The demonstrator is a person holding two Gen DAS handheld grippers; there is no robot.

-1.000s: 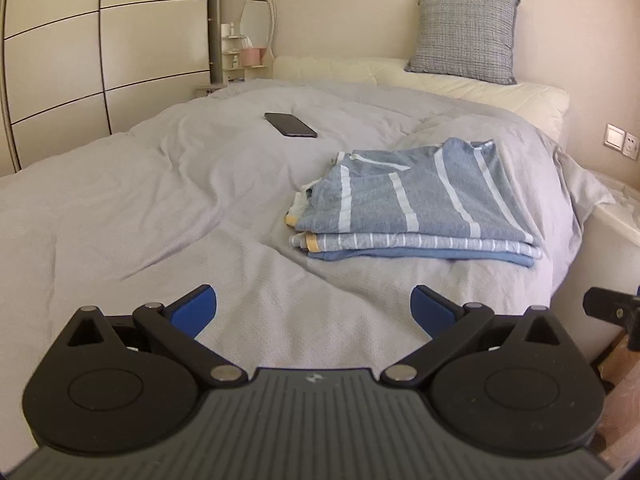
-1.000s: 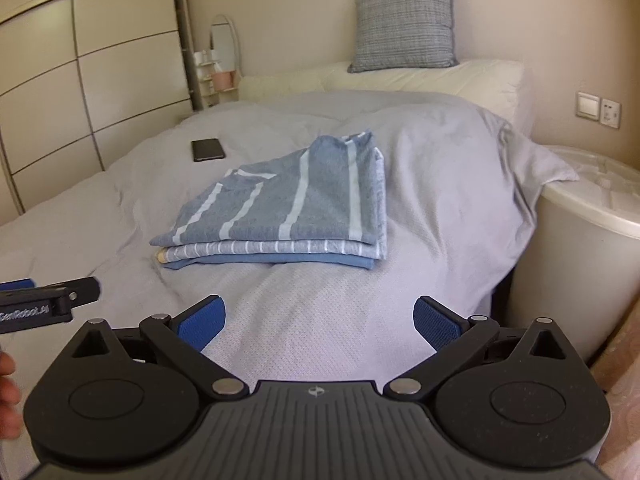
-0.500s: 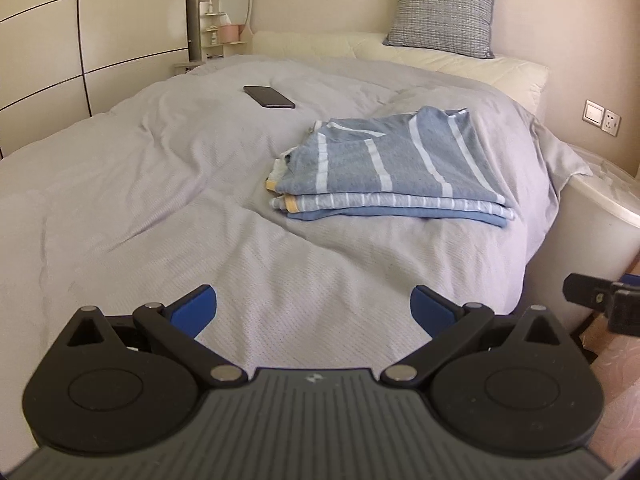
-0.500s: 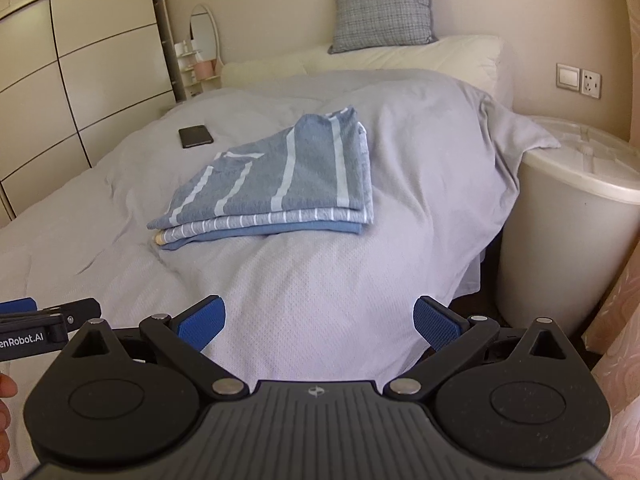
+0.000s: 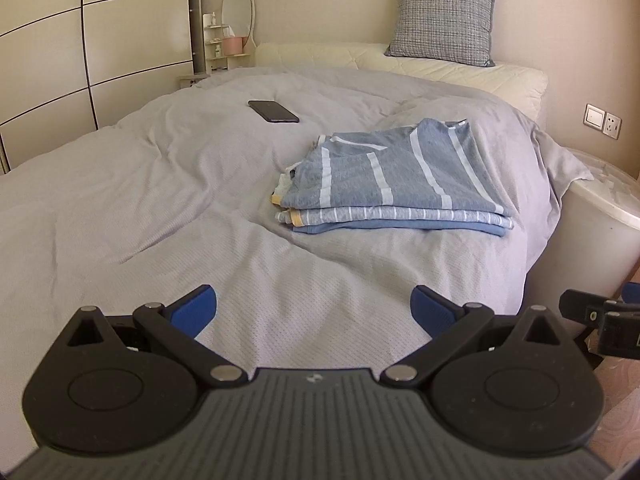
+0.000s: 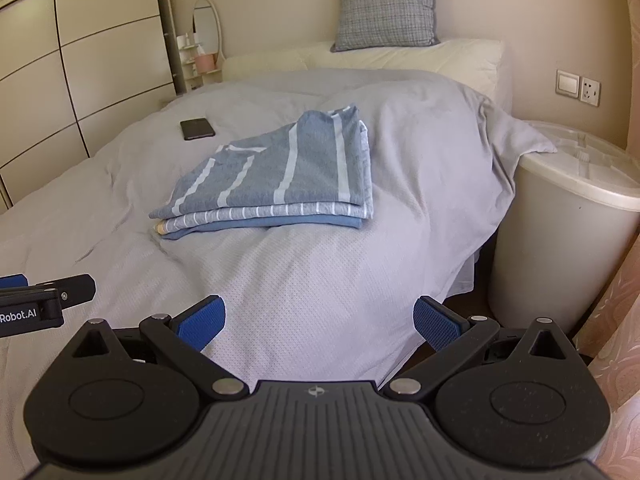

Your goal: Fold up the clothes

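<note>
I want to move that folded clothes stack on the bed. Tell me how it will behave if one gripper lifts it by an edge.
The stack of folded clothes is soft knit fabric, so it would probably droop and unfold. It has several loose layers, so the top striped garment might slide off. On the soft duvet, a push would likely bunch it rather than slide it.

Soft daylight, sharp, fisheye-bent edges

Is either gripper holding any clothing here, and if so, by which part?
Nothing is held. The left gripper and right gripper are both open, apart from the folded clothes stacked on the bed.
</note>
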